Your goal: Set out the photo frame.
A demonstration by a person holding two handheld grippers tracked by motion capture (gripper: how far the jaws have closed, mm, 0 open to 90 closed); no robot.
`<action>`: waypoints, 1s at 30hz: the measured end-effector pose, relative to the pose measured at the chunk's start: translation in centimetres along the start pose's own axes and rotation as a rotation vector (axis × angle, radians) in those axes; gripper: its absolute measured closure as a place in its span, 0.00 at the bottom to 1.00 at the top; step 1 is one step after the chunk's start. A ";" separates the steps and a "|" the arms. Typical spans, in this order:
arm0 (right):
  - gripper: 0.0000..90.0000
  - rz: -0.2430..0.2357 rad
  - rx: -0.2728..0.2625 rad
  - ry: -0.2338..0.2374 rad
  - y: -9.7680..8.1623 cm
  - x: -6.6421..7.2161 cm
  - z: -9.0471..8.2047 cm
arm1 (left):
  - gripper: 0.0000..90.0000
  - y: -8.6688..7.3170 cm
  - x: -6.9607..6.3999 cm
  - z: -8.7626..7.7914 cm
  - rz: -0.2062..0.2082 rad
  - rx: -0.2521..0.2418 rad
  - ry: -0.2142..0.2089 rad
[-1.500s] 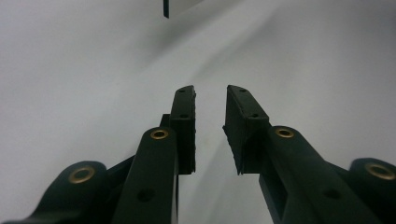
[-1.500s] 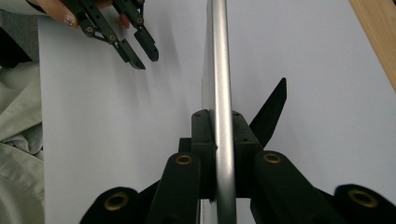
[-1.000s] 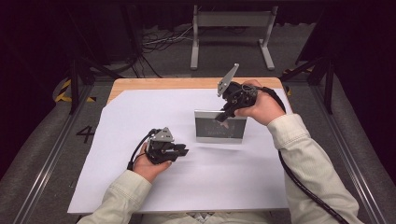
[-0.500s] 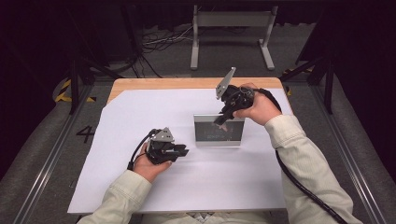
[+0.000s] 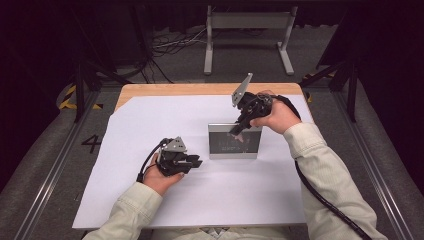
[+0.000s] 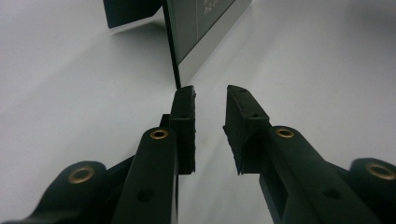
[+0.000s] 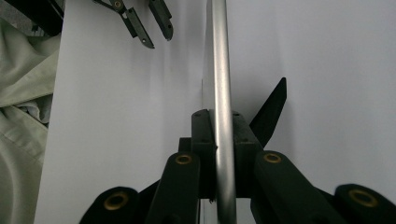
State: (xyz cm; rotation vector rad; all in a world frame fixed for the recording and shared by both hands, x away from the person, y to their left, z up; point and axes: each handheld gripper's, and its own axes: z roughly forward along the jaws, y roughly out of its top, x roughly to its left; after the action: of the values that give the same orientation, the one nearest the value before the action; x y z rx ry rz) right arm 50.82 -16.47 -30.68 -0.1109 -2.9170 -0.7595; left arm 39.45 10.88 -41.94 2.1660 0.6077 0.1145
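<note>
Nearest the person, the left gripper is resting low over the white sheet that is covering the table, lying roughly level and pointing toward the picture frame. In the left gripper view its jaws are standing apart with nothing between them, their tips just short of the frame's near edge.

Farther out, the silver-edged frame is standing upright near the middle of the sheet, its dark face turned toward the person. In the right gripper view a black prop is sticking out behind it.

Beyond that, the right gripper is coming down from above at a slant, and its jaws are gripping the frame's top edge, one pad on each face.

At the far side, a grey metal stand is sitting on the floor behind the table.
</note>
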 end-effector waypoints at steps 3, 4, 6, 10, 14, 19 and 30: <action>0.93 0.002 0.002 0.001 -0.2 -0.2 0.0 | 0.82 0.0 0.0 0.0 0.004 0.003 -0.002; 0.93 0.002 0.002 0.001 -0.2 -0.2 0.0 | 0.82 0.0 0.0 0.0 0.004 0.003 -0.002; 0.93 0.008 -0.010 0.003 -0.5 -0.3 0.0 | 0.82 0.0 0.0 0.0 0.000 0.001 -0.003; 0.92 0.009 -0.007 0.000 -0.4 -0.4 0.0 | 0.82 0.0 0.0 0.1 0.001 0.003 -0.004; 0.91 0.035 -0.006 -0.025 -0.5 -0.6 0.0 | 0.82 0.0 0.0 0.0 0.001 0.002 -0.001; 0.83 0.045 -0.014 -0.041 -0.5 -0.6 0.1 | 0.82 0.0 0.0 0.0 0.002 0.002 -0.001; 0.61 0.103 -0.049 -0.121 -0.5 0.2 -1.0 | 0.81 0.0 0.1 -0.1 0.001 -0.002 0.002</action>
State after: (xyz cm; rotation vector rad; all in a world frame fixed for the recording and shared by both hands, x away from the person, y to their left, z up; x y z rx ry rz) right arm 50.62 -17.45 -30.01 -0.3203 -2.9779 -0.8356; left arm 39.51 10.96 -41.92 2.1647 0.6074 0.1182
